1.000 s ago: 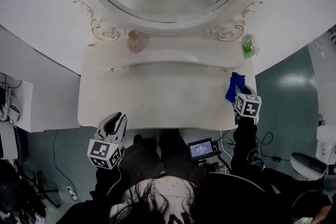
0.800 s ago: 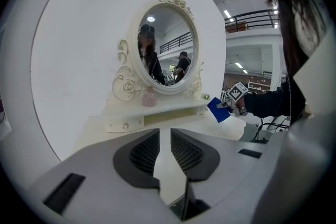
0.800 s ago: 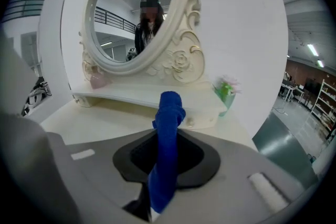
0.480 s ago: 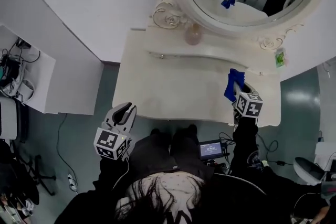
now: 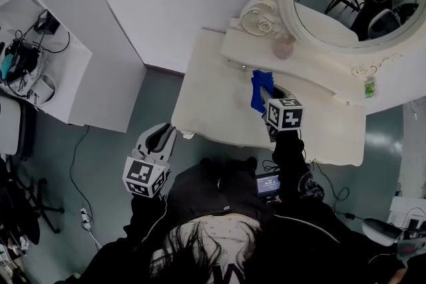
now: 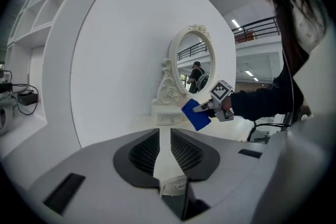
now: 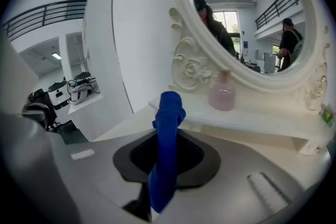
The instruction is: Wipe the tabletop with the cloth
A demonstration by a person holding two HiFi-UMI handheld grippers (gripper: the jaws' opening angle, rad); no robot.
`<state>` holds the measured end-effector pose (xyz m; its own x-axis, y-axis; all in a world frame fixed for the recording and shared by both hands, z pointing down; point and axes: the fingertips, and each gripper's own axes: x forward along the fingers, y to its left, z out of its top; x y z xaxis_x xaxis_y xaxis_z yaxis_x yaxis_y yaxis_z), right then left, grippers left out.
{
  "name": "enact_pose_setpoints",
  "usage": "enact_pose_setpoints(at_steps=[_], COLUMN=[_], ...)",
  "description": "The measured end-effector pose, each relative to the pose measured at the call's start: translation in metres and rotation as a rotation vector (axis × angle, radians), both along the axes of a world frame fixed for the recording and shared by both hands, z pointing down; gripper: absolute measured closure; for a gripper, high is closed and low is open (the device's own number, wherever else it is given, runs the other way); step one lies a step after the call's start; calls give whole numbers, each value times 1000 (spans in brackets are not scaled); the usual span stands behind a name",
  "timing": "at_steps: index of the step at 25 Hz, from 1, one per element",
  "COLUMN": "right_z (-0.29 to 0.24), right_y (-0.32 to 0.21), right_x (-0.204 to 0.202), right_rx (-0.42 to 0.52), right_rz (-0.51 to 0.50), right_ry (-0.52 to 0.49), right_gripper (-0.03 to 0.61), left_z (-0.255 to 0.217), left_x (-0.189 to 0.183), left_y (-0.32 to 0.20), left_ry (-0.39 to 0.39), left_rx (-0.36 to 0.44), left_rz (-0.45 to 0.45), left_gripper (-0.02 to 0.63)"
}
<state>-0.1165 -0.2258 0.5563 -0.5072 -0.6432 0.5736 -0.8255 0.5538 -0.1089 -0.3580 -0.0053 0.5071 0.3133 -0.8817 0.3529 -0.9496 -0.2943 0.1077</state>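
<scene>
The right gripper [image 5: 266,103] pinches the blue cloth [image 5: 259,86] upright just ahead, above the vanity tabletop [image 5: 216,103], apparently about to lower it and begin wiping; the left gripper [image 5: 160,134] hangs slightly parted, empty.

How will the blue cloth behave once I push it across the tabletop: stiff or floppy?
Probably floppy: the blue cloth stands bunched in a narrow fold between the right gripper's jaws. Likely light, since a pinch holds it up. It may bunch rather than spread flat.
</scene>
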Motion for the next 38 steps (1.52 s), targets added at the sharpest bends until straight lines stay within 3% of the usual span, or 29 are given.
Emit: enact_pose_setpoints(at_steps=[8,12,15,20,26,31,38], right_z=[33,56,79,117,126,129,124], right_y=[37,60,71,75,72,66,54], right_x=[-178,-236,-257,-246,-225,-190,-98], right_rx=[-79,-123,-159,-193,-174,-154,-162], right_rz=[-239,-326,-353,-328,-303,-273,-177], right_ry=[-19,6,55,176,157,200,202], right_gripper=[508,508,508,508,508,508,508], left_z=[5,7,12,19,25,16,5], left_x=[-48,-72,-86,-101,-98,-69,3], left_y=[39,60,76,93,83,56,10], left_ry=[31,37,41,42,46,45,29], left_rx=[-9,-20,-34,-51,-53,-29,4], left_rz=[-111,-181,-224,-263,-239,-160,-15], left_gripper=[549,549,549,549,549,549,549])
